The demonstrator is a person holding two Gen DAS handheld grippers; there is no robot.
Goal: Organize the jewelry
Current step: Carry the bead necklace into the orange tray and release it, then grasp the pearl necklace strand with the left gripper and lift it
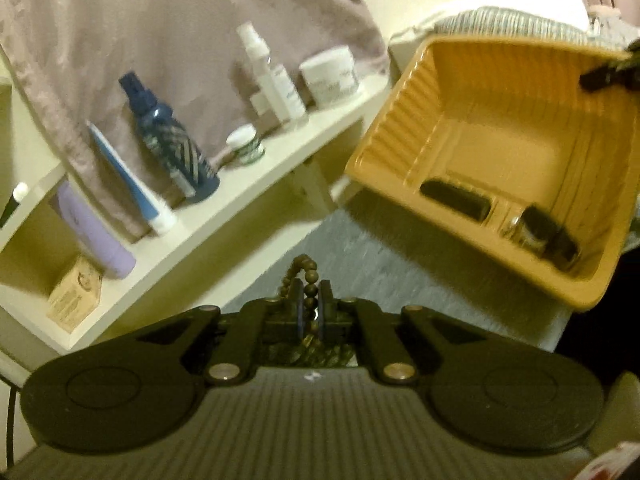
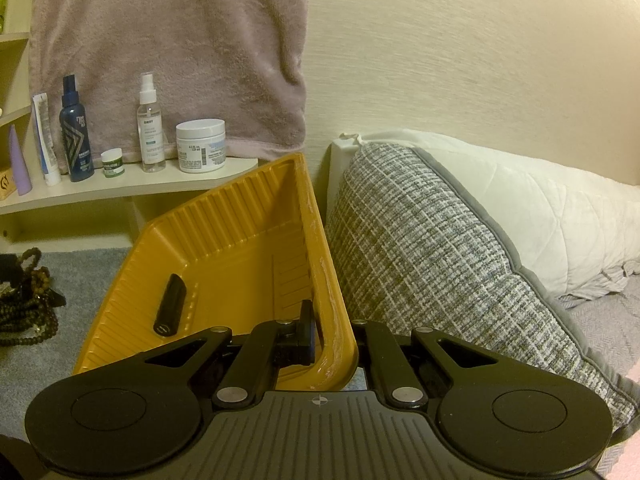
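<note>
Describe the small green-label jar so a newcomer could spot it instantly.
Find the cream shelf below the hanging towel. The jar stands between the dark blue spray bottle and the clear spray bottle. It is the shortest item, white-lidded with a green label.

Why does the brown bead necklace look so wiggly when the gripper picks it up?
The bead necklace is probably floppy: it loops limply above the left gripper, which is pinched on it. It would likely dangle and swing, since strands bunch below the fingers. The round beads may slip a little.
</note>
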